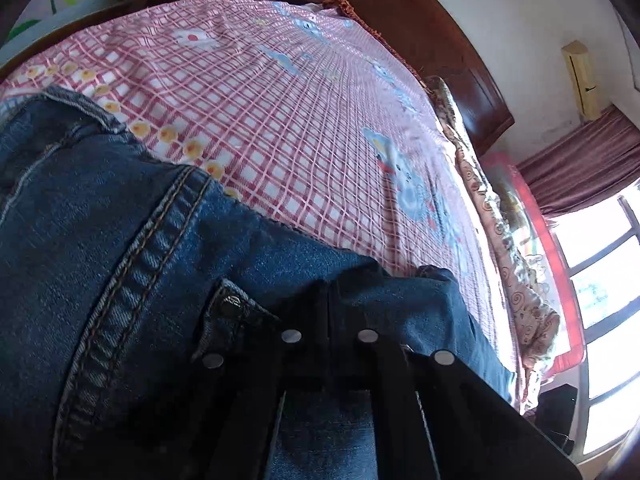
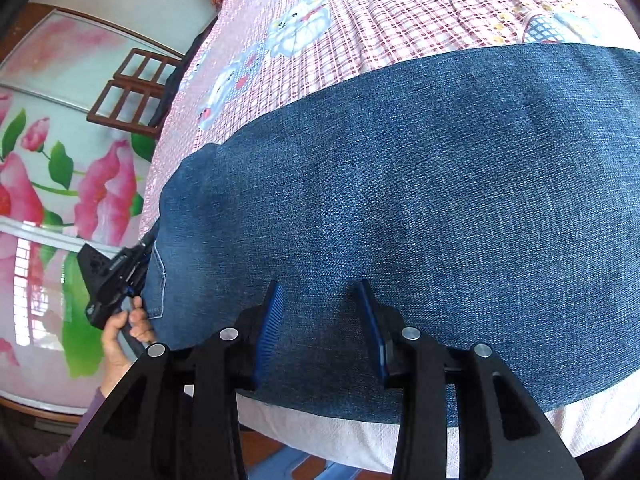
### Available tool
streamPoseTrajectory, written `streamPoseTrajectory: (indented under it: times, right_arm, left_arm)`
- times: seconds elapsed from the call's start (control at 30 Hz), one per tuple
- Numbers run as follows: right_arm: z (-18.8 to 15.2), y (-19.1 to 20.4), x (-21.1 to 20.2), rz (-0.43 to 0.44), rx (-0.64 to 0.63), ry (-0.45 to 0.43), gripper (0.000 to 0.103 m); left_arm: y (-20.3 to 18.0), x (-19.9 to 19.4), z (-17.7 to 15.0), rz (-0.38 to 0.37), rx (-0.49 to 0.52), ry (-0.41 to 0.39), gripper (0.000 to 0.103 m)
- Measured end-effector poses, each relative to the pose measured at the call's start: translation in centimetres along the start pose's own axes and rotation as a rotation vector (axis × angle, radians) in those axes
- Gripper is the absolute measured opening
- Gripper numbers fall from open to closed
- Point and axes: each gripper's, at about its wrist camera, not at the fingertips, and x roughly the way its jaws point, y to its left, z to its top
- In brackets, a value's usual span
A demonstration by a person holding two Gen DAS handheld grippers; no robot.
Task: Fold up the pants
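Blue jeans lie flat across a pink checked bed sheet. In the left wrist view my left gripper has its black fingers pressed together in the denim near a rivet and pocket seam, and a small fold rises beside them. The right wrist view shows the jeans as a wide band across the sheet. A hand holds the left gripper at their left end. My right gripper stands open low over the denim near the bed's front edge. Flat cloth lies between its blue pads.
A dark wooden headboard stands at the far end of the bed, and a patterned quilt lies along the side by the window. Flowered wardrobe doors and a wooden chair stand beyond the other side. The mattress edge runs just under my right gripper.
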Motion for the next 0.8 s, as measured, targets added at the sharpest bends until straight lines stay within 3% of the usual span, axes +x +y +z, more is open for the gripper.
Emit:
streamPoseTrajectory:
  times: [0.07, 0.1, 0.13, 0.17, 0.23, 0.27, 0.33, 0.4, 0.53, 0.57, 0.6, 0.63, 0.67, 0.7, 0.77, 0.8]
  right_arm:
    - [0.0, 0.5, -0.4, -0.036, -0.007, 0.019, 0.039]
    - [0.0, 1.2, -0.7, -0.060, -0.018, 0.024, 0.039]
    - [0.0, 2.0, -1.2, -0.057, -0.035, 0.012, 0.039]
    - [0.1, 2.9, -1.7, -0.029, -0.055, -0.005, 0.039]
    - [1.0, 4.8, -2.3, 0.031, -0.080, -0.041, 0.039]
    - [1.9, 6.0, -2.2, 0.084, -0.094, -0.057, 0.039]
    - [4.0, 8.7, -0.8, 0.182, -0.128, -0.083, 0.039]
    - [6.4, 11.5, 1.8, 0.283, -0.127, -0.088, 0.039]
    - [9.2, 16.6, 10.0, 0.426, -0.099, 0.042, 0.039]
    - [9.5, 17.0, 12.3, 0.422, -0.088, 0.091, 0.039]
    - [9.8, 17.1, 14.6, 0.338, -0.084, 0.144, 0.038]
    - [10.2, 16.5, 16.2, 0.242, -0.084, 0.165, 0.027]
    - [10.9, 15.2, 17.1, 0.243, -0.056, 0.160, 0.000]
    - [11.8, 13.6, 17.4, 0.255, -0.005, 0.151, 0.000]
    - [12.4, 11.2, 17.8, 0.362, 0.108, 0.157, 0.000]
    - [12.4, 11.7, 17.5, 0.338, 0.068, 0.149, 0.000]
  left_arm:
    - [-0.5, -0.9, -0.4, 0.039, -0.004, 0.018, 0.003]
    - [-1.2, -1.5, -0.6, 0.043, 0.018, 0.022, 0.013]
    - [-2.1, -2.3, -0.7, 0.010, 0.051, 0.018, 0.050]
    - [-3.0, -3.5, -0.7, 0.008, 0.088, -0.007, 0.072]
    - [-4.4, -6.1, -0.5, -0.001, 0.192, -0.083, 0.083]
    - [-4.9, -6.9, 0.1, 0.012, 0.238, -0.123, 0.097]
    - [-5.1, -7.6, 1.4, 0.110, 0.290, -0.182, 0.101]
    - [-3.9, -7.1, 3.4, 0.206, 0.274, -0.196, 0.101]
    - [-1.4, -3.7, 5.1, 0.401, 0.182, -0.137, 0.101]
    - [-1.2, -3.0, 4.7, 0.418, 0.188, -0.143, 0.101]
    - [-1.3, -2.8, 4.6, 0.442, 0.208, -0.158, 0.101]
    - [-1.7, -2.2, 4.3, 0.474, 0.224, -0.156, 0.101]
    - [-1.8, -1.8, 4.1, 0.497, 0.232, -0.153, 0.101]
    - [-1.9, -2.0, 4.2, 0.502, 0.232, -0.154, 0.101]
    - [-1.7, -2.3, 4.3, 0.478, 0.212, -0.166, 0.101]
    - [-1.6, -2.3, 4.5, 0.469, 0.209, -0.171, 0.101]
